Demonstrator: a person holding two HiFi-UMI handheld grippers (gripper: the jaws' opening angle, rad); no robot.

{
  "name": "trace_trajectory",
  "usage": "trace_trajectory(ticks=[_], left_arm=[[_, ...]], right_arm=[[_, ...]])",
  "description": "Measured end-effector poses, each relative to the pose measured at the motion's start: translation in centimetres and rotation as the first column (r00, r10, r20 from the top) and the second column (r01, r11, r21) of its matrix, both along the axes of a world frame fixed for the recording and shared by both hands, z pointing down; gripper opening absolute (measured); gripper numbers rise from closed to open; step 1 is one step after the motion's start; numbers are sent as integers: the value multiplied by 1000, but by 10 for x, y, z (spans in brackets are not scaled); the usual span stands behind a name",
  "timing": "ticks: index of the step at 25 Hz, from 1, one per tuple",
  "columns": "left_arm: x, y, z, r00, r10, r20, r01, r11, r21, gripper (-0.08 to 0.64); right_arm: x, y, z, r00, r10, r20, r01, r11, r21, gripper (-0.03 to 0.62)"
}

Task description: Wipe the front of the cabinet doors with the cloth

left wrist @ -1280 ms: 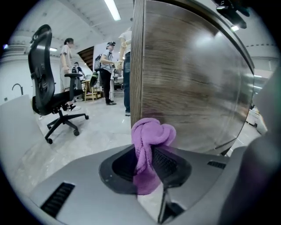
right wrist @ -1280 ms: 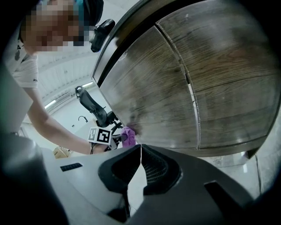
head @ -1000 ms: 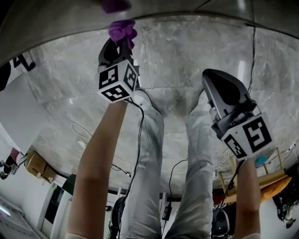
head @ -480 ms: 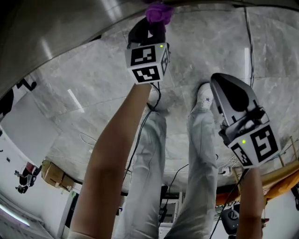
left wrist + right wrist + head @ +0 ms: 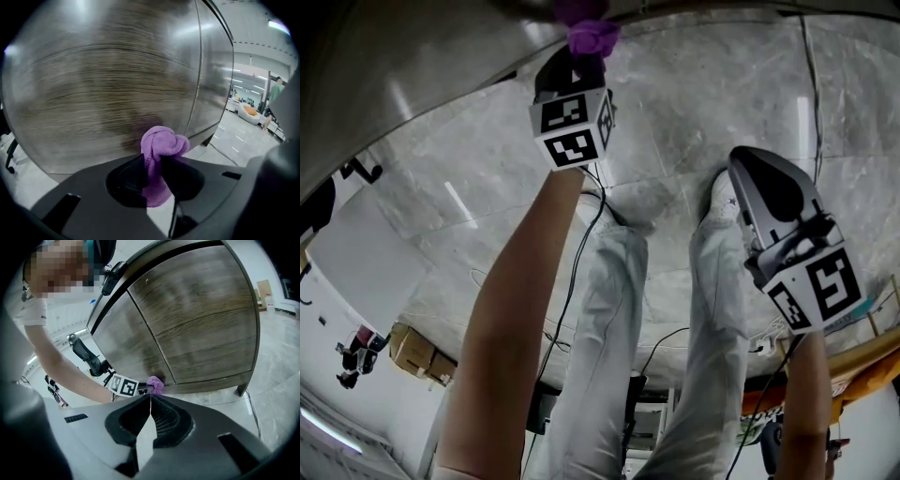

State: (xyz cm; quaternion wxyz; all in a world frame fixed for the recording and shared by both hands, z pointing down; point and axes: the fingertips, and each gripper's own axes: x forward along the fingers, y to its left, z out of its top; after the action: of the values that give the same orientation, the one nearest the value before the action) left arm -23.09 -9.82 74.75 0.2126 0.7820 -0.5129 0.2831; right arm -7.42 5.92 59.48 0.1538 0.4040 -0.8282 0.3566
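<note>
My left gripper is clenched on the purple cloth, whose bunched end sits at the centre of the frame against the lower part of the wood-grain cabinet door. My right gripper is closed on nothing, at the head view's right, well apart from the door

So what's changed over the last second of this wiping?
The left hand-held gripper, shut on the purple cloth, swept to the person's right along the cabinet door, then slid slightly back left. The right hand-held gripper stayed held back, shut and empty.
</note>
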Motion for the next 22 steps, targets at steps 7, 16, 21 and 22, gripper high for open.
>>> trace_trajectory(ticks=[7, 16, 21, 22], left_arm=[[-114, 13, -5, 987, -147, 59, 148, 989, -15, 94], [-264, 35, -23, 871, -488, 51, 489, 872, -6, 94], [-293, 38, -54, 855, -518, 18, 518, 855, 21, 94], [-294, 39, -63, 854, -521, 5, 521, 853, 26, 94]], right_arm=[[-59, -11, -6, 997, -81, 19, 80, 996, 27, 29], [-124, -5, -17, 977, -212, 10, 211, 976, 44, 29], [-145, -5, -36, 967, -255, -8, 256, 965, 54, 28], [-149, -4, -42, 964, -265, -12, 265, 962, 58, 29]])
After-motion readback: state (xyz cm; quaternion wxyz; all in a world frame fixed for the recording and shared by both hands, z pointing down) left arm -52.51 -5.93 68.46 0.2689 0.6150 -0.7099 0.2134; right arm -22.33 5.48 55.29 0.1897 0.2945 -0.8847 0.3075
